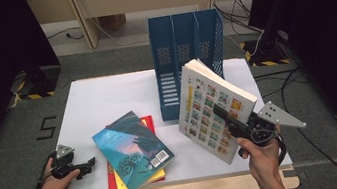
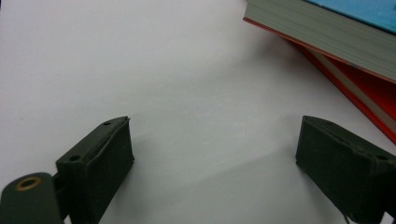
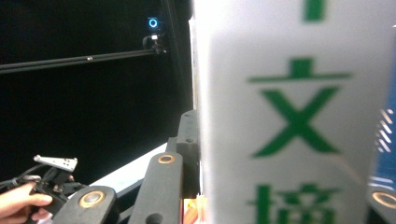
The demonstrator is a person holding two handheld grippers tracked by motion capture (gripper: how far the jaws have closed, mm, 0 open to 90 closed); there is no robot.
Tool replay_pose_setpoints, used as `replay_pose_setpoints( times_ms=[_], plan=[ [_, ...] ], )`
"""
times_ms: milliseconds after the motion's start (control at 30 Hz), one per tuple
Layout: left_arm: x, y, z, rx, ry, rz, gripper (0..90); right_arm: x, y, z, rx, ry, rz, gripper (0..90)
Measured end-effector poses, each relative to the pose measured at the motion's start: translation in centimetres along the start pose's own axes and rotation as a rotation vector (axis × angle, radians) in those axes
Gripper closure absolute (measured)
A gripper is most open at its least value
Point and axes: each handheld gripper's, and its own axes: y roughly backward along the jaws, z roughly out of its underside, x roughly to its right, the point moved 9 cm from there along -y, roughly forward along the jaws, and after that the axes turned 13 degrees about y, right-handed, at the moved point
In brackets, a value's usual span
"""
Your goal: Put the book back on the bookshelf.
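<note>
White book (image 1: pixel 211 108) clamped upright in right tool (image 1: pixel 232 126), above table (image 1: pixel 101 99)

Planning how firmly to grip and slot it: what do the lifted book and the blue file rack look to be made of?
The book in the right tool looks like a thick paperback: glossy printed cover, cream paper page block, and it leans without sagging. The file rack looks like moulded plastic, matte blue, with slotted walls and thin dividers; painted metal can't be ruled out.
</note>
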Motion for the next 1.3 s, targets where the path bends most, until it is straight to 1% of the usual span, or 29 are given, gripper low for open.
replay_pose_setpoints(
  times_ms=[33, 67, 100, 167, 233, 267, 367, 400, 500, 567, 600, 633, 700, 767, 800, 833, 900, 967, 1000, 1033, 1100, 1133, 1167, 1200, 1233, 1267, 1300],
  plan=[
    [0.0, 0.0, 0.0, 0.0, 0.0, 0.0, 9.8, 0.0, 0.0, 0.0, 0.0, 0.0, 0.0, 73.6],
    [0.0, 0.0, 0.0, 0.001, 0.0, 0.0, 9.8, -0.2, -0.7, -0.5, -0.003, 0.007, -0.001, 73.6],
    [0.0, 0.0, 0.0, 0.001, 0.0, 0.0, 9.7, -0.3, -0.9, -0.6, -0.011, 0.014, -0.003, 73.7],
    [0.0, 0.0, 0.0, 0.002, 0.0, 0.001, 9.7, -0.4, -1.6, -1.0, -0.026, 0.044, 0.003, 73.7],
    [0.0, 0.0, 0.0, 0.008, 0.003, 0.001, 9.6, -0.4, -2.2, -1.3, -0.028, 0.053, 0.01, 73.7],
    [0.0, 0.0, 0.0, 0.008, 0.003, 0.001, 9.4, -0.4, -2.2, -1.3, -0.028, 0.053, 0.01, 73.7],
    [0.0, 0.0, 0.0, 0.011, 0.006, 0.007, 9.2, -0.1, -3.0, -1.8, -0.016, 0.049, 0.011, 73.7],
    [0.0, 0.0, 0.0, 0.011, 0.007, 0.006, 9.0, 0.1, -3.6, -2.2, -0.016, 0.04, 0.014, 73.7],
    [0.0, -0.1, 0.0, 0.008, 0.006, 0.006, 8.9, 0.2, -4.3, -2.7, -0.021, 0.044, 0.016, 73.7],
    [0.0, 0.0, 0.0, 0.006, 0.005, 0.006, 8.9, 0.4, -4.9, -3.1, -0.029, 0.057, 0.024, 73.7],
    [0.0, -0.1, 0.0, 0.006, 0.005, 0.005, 8.9, 0.6, -5.5, -3.6, -0.027, 0.054, 0.03, 73.7],
    [0.0, -0.1, 0.0, 0.006, 0.004, 0.006, 8.9, 0.6, -5.5, -3.6, -0.027, 0.054, 0.03, 73.7],
    [0.0, -0.1, 0.0, 0.005, 0.003, 0.009, 8.8, 0.9, -6.1, -4.1, -0.024, 0.064, 0.035, 73.7],
    [0.0, -0.1, 0.0, 0.005, 0.003, 0.009, 8.6, 1.0, -6.6, -4.5, -0.02, 0.062, 0.038, 73.7],
    [0.0, -0.1, 0.0, 0.007, 0.003, 0.01, 8.6, 1.2, -7.2, -5.0, -0.01, 0.053, 0.04, 73.7],
    [0.0, -0.1, 0.0, 0.007, 0.003, 0.01, 8.6, 1.2, -7.5, -5.1, -0.009, 0.054, 0.04, 73.7],
    [0.0, -0.1, 0.0, 0.007, 0.003, 0.009, 8.6, 1.3, -7.7, -5.3, -0.008, 0.05, 0.04, 73.7],
    [0.0, -0.1, 0.0, 0.008, 0.003, 0.009, 8.6, 1.4, -8.5, -5.7, -0.002, 0.045, 0.043, 73.7],
    [0.0, -0.1, 0.0, 0.007, 0.003, 0.01, 8.6, 1.4, -8.5, -5.7, -0.002, 0.045, 0.043, 73.7],
    [0.0, -0.1, 0.0, 0.008, 0.003, 0.01, 8.6, 1.6, -9.2, -5.9, -0.004, 0.046, 0.045, 73.7],
    [0.0, -0.1, 0.0, 0.008, 0.004, 0.009, 8.6, 1.8, -9.7, -6.1, -0.002, 0.045, 0.051, 73.7],
    [0.0, -0.1, 0.0, 0.006, 0.003, 0.009, 8.6, 1.8, -9.7, -6.1, -0.002, 0.045, 0.051, 73.7],
    [0.0, -0.1, 0.0, 0.006, 0.003, 0.009, 8.6, 2.0, -10.5, -6.2, -0.006, 0.042, 0.06, 73.7],
    [0.0, -0.1, 0.0, 0.006, 0.003, 0.009, 8.6, 2.0, -10.5, -6.2, -0.006, 0.042, 0.06, 73.7],
    [0.0, -0.1, 0.0, 0.006, 0.003, 0.009, 8.6, 2.3, -11.1, -6.2, -0.008, 0.042, 0.068, 73.7],
    [0.0, -0.1, 0.0, 0.006, 0.003, 0.008, 8.6, 2.3, -11.1, -6.2, -0.008, 0.042, 0.068, 73.7],
    [0.0, -0.1, 0.0, 0.006, 0.003, 0.008, 8.6, 2.4, -11.5, -6.2, -0.01, 0.041, 0.073, 73.7]
  ],
)
